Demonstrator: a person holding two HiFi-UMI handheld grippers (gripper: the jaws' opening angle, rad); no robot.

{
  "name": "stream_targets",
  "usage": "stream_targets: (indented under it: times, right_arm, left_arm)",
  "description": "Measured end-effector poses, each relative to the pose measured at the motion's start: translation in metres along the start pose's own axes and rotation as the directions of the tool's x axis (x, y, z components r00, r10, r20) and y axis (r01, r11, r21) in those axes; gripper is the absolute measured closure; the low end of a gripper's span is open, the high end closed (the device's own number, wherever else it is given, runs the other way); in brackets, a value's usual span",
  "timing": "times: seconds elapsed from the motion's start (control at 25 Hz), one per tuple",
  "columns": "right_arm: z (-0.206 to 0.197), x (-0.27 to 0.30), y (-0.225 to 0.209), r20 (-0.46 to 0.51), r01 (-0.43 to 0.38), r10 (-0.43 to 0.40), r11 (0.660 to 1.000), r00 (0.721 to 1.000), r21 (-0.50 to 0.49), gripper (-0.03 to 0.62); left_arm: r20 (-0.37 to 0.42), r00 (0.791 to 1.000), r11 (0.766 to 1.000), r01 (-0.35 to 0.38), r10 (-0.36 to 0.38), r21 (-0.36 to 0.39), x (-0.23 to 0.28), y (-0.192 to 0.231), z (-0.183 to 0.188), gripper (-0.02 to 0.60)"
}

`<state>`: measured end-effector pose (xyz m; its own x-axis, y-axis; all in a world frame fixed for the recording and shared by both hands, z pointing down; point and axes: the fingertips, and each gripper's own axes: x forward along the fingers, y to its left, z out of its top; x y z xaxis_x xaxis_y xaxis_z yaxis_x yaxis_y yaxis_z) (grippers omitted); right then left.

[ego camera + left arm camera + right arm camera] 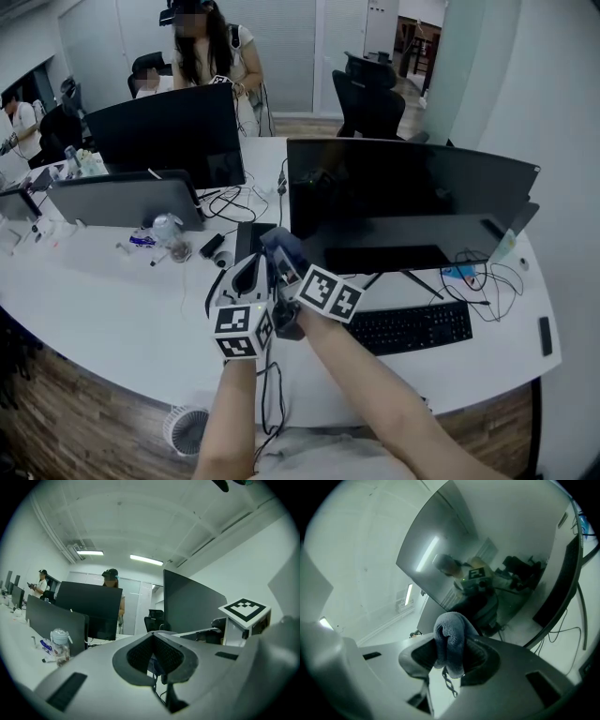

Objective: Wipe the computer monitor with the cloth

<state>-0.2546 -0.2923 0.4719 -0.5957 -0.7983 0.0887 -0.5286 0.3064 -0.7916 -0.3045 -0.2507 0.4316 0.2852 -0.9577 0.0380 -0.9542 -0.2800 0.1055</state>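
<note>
One blue cloth [450,641], bunched up and clamped in my right gripper's [451,653] jaws. It sticks out lengthwise along them toward 12 o'clock, just beside the monitor's [403,197] 8 o'clock corner. Left gripper [153,639] is pinched closed on nothing. One lidded bottle [169,229] sits at the cloth's 9 o'clock, contents unclear.

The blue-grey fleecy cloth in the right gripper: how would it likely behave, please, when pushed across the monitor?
The blue-grey fleecy cloth bulges in a soft fold between the jaws of the right gripper, so it is probably floppy and light. Its nap will likely drag rather than slip on the glossy black monitor screen, and the fold may bunch.
</note>
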Motion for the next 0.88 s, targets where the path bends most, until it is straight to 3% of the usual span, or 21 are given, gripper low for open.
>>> stream_targets:
  times: [0.88]
  right_arm:
    - [0.028,0.004,0.032,0.023,-0.064,0.066,0.997,0.998,-0.051,0.468]
  left_arm:
    - [0.087,0.996,0.999,-0.02,0.017,0.037,-0.004,0.003,0.051,0.574]
